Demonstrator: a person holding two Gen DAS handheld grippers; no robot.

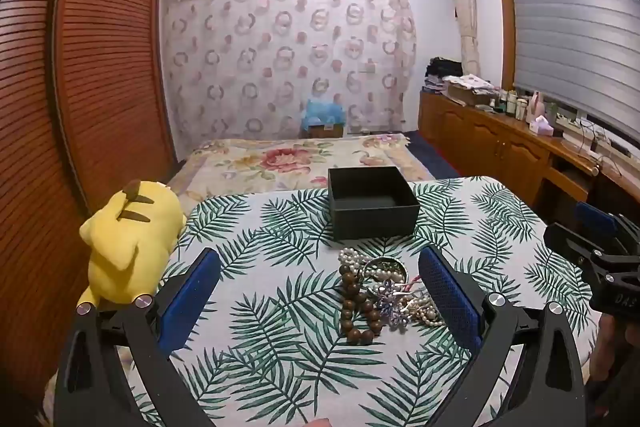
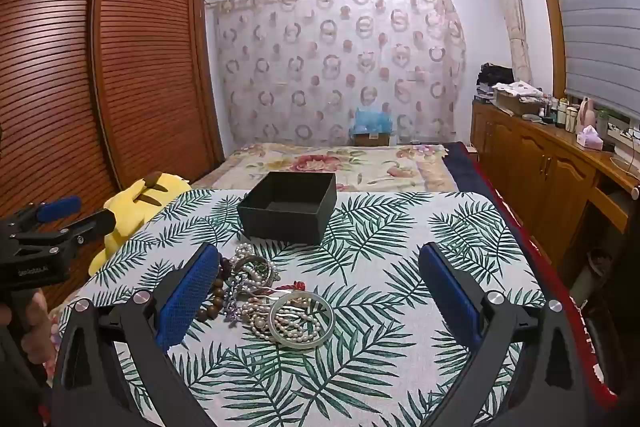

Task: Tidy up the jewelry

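Note:
A heap of jewelry [image 1: 384, 291] lies on the leaf-print table: brown wooden beads [image 1: 356, 311], pearl strands [image 1: 424, 311], a purple piece and a pale jade bangle [image 2: 301, 319]. An open, empty black box [image 1: 370, 201] stands behind it, also in the right wrist view [image 2: 289, 207]. My left gripper [image 1: 320, 287] is open and empty, the heap between its blue pads. My right gripper [image 2: 320, 287] is open and empty, the heap by its left pad [image 2: 188, 295]. Each gripper shows at the edge of the other's view.
A yellow plush toy [image 1: 128, 243] lies at the table's left edge. A bed with a floral cover [image 1: 288, 159] is behind the table. A wooden wardrobe [image 1: 100, 67] is left, a low cabinet with bottles [image 1: 512, 131] right.

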